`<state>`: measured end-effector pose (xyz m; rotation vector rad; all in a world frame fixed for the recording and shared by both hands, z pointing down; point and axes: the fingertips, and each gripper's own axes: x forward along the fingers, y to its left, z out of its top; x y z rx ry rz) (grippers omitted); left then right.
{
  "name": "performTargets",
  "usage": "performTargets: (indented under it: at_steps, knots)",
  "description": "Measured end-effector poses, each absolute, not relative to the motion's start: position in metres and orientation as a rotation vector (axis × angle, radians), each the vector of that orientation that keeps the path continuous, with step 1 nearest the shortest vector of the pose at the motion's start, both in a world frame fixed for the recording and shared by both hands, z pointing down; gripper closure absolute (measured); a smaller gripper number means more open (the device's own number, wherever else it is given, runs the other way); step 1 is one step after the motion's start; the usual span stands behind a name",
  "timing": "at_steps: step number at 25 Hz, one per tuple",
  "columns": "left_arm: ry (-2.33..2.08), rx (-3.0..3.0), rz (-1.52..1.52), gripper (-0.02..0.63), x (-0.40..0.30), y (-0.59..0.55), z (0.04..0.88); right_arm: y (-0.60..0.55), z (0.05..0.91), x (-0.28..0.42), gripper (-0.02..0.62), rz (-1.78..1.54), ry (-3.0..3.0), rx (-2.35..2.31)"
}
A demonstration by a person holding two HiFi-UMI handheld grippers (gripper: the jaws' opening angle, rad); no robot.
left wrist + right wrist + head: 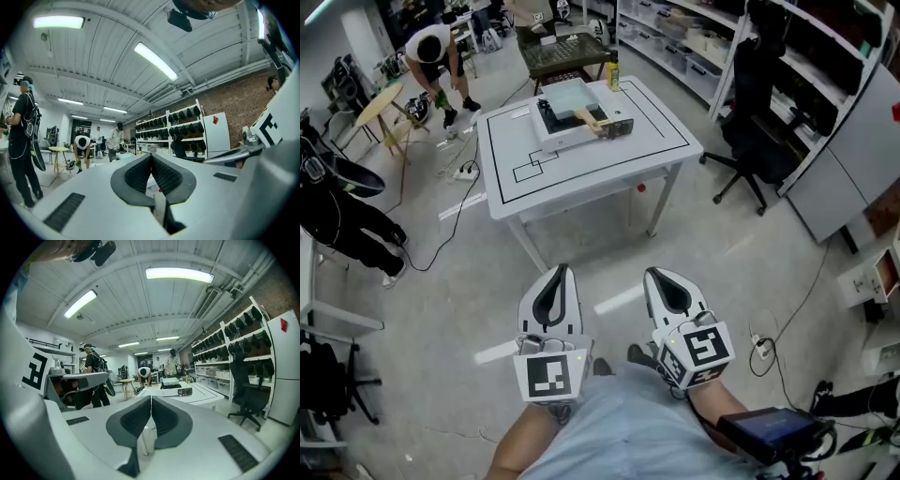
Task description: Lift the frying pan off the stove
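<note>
Far ahead in the head view a white table [647, 150] marked with black lines carries a portable stove [617, 127]. On the stove rests a pale square frying pan [564, 100] with a wooden handle [592, 119] pointing toward me. My left gripper [560, 272] and right gripper [656, 276] are held side by side near my waist, well short of the table, both shut and empty. In the right gripper view the stove [176, 391] shows small beyond the closed right gripper [151, 400]. In the left gripper view the left gripper [151, 156] is also closed, pointing up.
A yellow bottle [613, 70] stands at the table's far edge. A black office chair [757, 112] sits to the right by the shelving [694, 42]. A person [431, 56] bends over at far left near a wooden stool [380, 108]. A power strip [466, 172] and cables lie on the floor.
</note>
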<state>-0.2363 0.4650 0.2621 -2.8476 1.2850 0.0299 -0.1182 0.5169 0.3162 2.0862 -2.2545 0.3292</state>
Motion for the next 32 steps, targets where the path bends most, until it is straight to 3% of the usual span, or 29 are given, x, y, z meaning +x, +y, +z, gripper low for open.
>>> performTargets:
  at_steps: [12, 32]
  knots:
    - [1.290, -2.889, -0.026, 0.588, -0.224, 0.428, 0.287, 0.487, 0.325, -0.098, 0.545, 0.363, -2.231, 2.138]
    - [1.397, -2.859, -0.287, 0.588, -0.091, 0.233, 0.328, 0.275, 0.379, 0.030, 0.545, 0.626, -2.317, 1.995]
